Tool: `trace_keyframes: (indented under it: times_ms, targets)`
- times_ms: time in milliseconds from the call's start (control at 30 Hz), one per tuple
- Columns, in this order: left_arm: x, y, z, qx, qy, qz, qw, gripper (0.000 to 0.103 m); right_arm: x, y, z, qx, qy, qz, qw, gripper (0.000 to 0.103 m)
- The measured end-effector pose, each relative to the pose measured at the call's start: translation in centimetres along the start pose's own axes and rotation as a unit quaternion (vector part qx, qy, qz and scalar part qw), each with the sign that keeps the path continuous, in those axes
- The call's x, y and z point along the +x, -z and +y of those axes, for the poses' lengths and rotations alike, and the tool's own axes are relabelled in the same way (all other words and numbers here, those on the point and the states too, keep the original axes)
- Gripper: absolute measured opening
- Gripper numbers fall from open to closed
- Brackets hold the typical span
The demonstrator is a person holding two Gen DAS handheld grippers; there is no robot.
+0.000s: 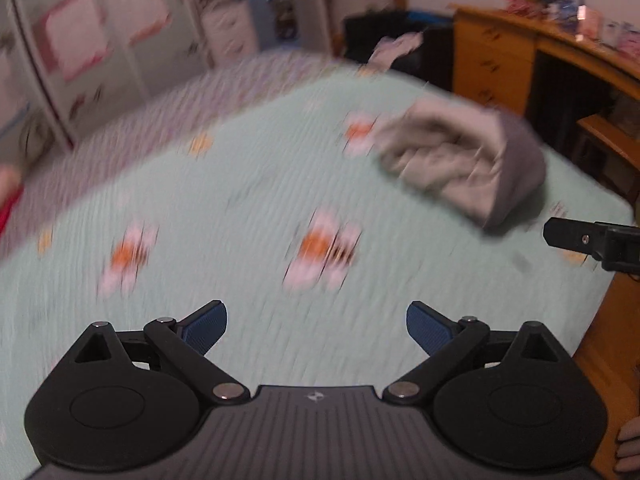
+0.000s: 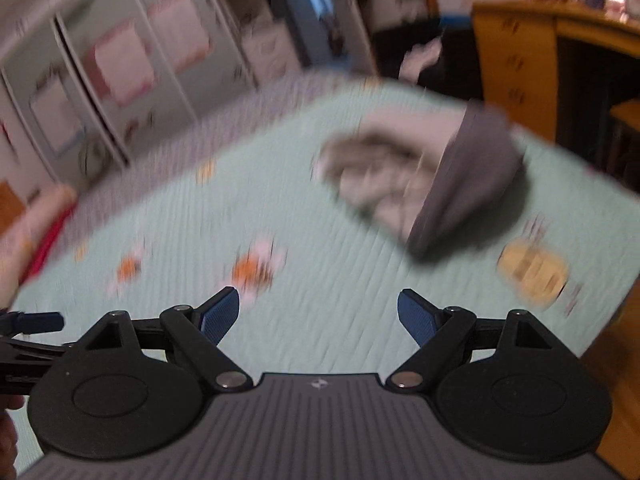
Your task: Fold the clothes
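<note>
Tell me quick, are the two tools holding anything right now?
Left tool: open, holding nothing, above the green bedspread.
Right tool: open, holding nothing; the grey clothes lie ahead, untouched.

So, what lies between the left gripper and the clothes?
Only bare bedspread with its printed orange-and-pink figures; nothing stands between the open left gripper and the grey clothes. The left wrist view shows this.
</note>
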State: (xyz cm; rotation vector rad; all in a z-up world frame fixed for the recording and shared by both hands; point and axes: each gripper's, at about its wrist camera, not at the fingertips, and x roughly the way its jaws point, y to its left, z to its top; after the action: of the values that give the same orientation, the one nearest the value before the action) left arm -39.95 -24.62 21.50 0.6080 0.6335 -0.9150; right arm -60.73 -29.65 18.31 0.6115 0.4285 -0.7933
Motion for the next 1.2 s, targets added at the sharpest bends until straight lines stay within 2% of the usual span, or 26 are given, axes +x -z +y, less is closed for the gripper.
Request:
trace_keyframes:
  times_ms: [133, 267, 433, 767, 1200]
  targets:
    - [-0.2, -4.7, -3.6, 0.035, -0.016, -0.033, 0.9987, 0.100, -1.2, -3.3, -2.3, 0.020, 0.008, -0.035, 0.999, 0.086]
    - [1.2, -7.7, -7.7, 0.087, -0.043, -0.055, 0.9937, 0.100, -1.8, -5.5, -4.5, 0.043, 0.020, -0.061, 0.997, 0.086]
    - [4.5, -10.7, -11.8, 0.125, -0.044, -0.071, 0.9887, 0.100, 0.3, -6.3, -7.6, 0.062, 0.062, -0.061, 0.994, 0.086]
    - [9.1, -12.9, -15.8, 0.136, -0.025, -0.085, 0.9867, 0.100, 4.7, -7.2, -11.4, 0.071, 0.099, -0.046, 0.991, 0.086]
    - [11.5, -13.3, -17.0, 0.147, -0.036, -0.092, 0.9841, 0.100, 7.1, -7.2, -13.2, 0.076, 0.097, -0.044, 0.991, 0.086]
